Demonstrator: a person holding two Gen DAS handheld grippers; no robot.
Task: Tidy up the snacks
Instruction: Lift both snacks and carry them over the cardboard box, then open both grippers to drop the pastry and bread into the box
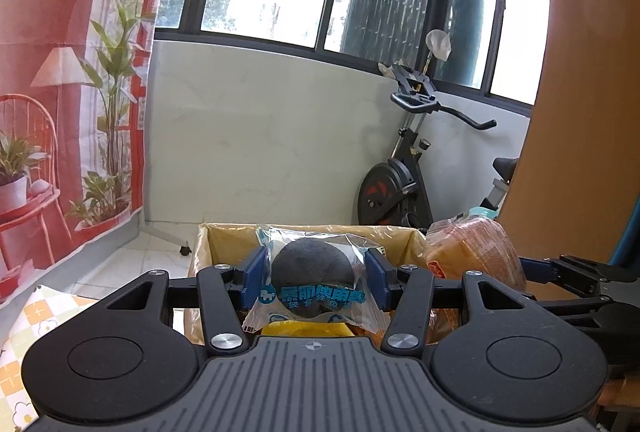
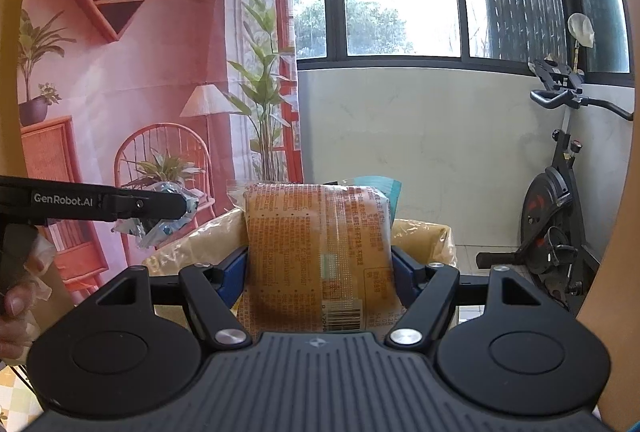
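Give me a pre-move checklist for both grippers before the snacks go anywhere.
1. Left gripper clamped on the clear-wrapped dark round bun: ok, both blue pads press the wrapper.
2. Right gripper clamped on the orange printed snack packet: ok, held upright between the pads.
3. Both snacks lifted clear of the paper-lined cardboard box: cannot tell, their lower ends are hidden by the grippers.
4. The two grippers apart from each other: ok, a gap shows in the right wrist view.
5. Drop spot for either snack: cannot tell, none in view.
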